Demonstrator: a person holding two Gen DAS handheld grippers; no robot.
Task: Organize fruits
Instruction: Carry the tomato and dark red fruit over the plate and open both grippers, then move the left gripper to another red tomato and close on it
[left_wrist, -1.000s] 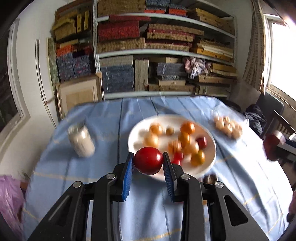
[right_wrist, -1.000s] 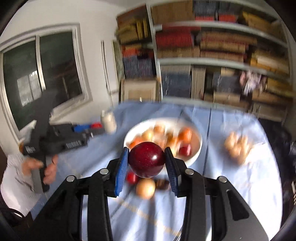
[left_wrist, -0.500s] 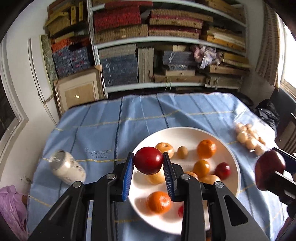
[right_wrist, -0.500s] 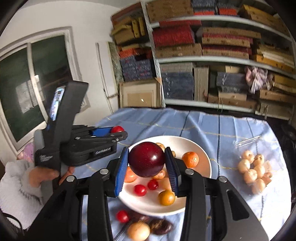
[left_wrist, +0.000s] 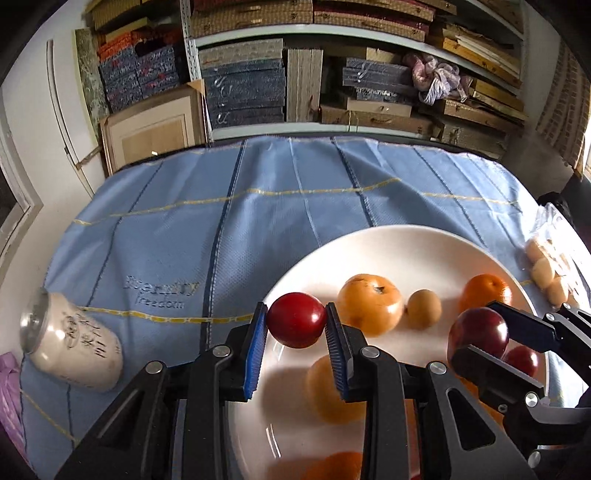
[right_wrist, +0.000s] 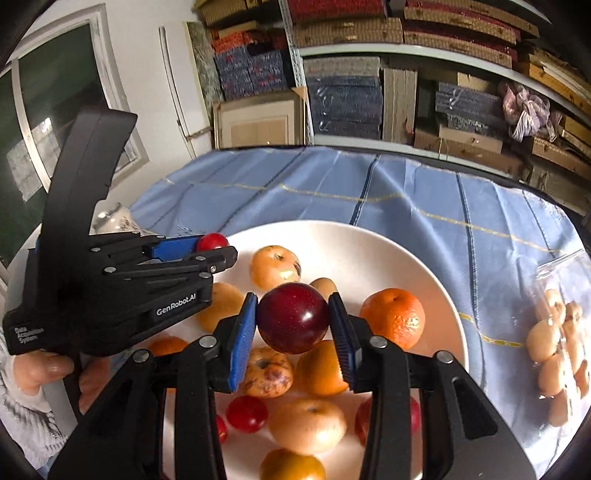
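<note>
Hovering above the round white plate (right_wrist: 424, 266), a small red tomato (left_wrist: 296, 320) is clamped by the left tool (left_wrist: 296, 325), a dark red plum (right_wrist: 293, 322) by the right tool (right_wrist: 293, 326).

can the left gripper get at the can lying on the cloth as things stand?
Probably not yet. The left gripper is shut on a red tomato over the plate. The can lies unobstructed off to its left, so it would need to release first.

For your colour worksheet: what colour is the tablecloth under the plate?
Light blue tablecloth with dark-blue and yellow stripes; clearest in the left wrist view.
</note>
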